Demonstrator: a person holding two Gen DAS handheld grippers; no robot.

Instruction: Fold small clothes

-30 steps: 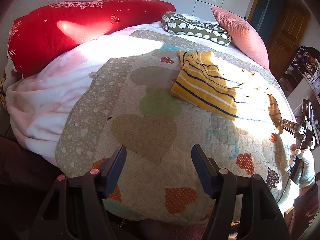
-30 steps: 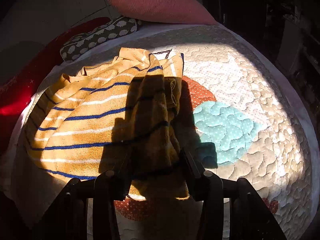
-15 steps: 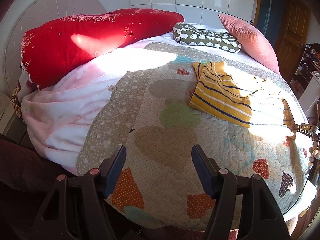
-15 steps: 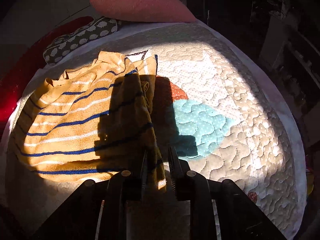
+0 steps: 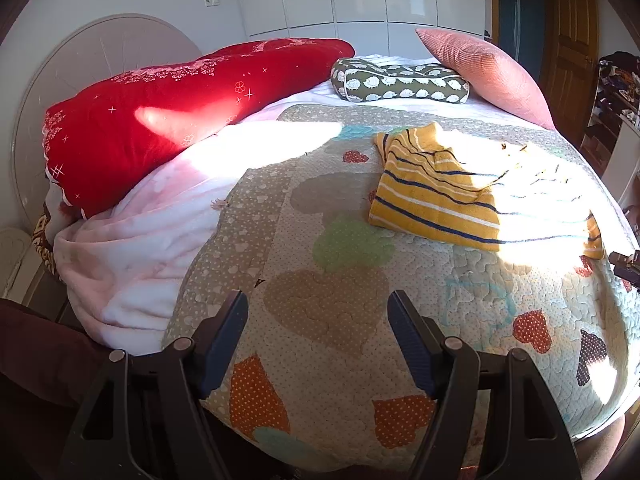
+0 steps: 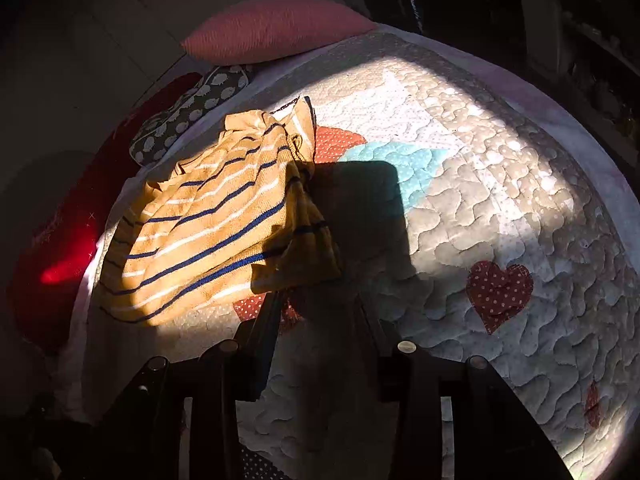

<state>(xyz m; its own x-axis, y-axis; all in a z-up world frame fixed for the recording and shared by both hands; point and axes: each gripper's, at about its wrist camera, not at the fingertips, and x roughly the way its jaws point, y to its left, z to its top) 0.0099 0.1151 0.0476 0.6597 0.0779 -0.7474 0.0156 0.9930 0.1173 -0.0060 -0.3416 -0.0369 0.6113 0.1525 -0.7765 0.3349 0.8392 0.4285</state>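
Observation:
A yellow top with blue and white stripes [image 5: 436, 196] lies folded over on the heart-patterned quilt [image 5: 344, 264], right of the middle. In the right wrist view the same top [image 6: 216, 216] sits up and to the left, its near corner just ahead of the left finger. My right gripper [image 6: 320, 312] is opening, and only quilt shows between its fingers. My left gripper [image 5: 316, 308] hovers over the quilt's near part, well short of the top. Its jaws are opening too and hold nothing. A tip of the right gripper [image 5: 626, 266] pokes in at the far right edge.
At the head of the bed lie a red pillow [image 5: 180, 120], a green patterned cushion [image 5: 400, 84] and a pink pillow [image 5: 488, 68]. A pale pink blanket [image 5: 140, 248] is bunched at the left. Shelves and a wooden door [image 5: 572, 40] stand to the right.
The right gripper has let go of the top's folded edge and drawn back to the right. The top now rests on the quilt. The left wrist view has turned a little.

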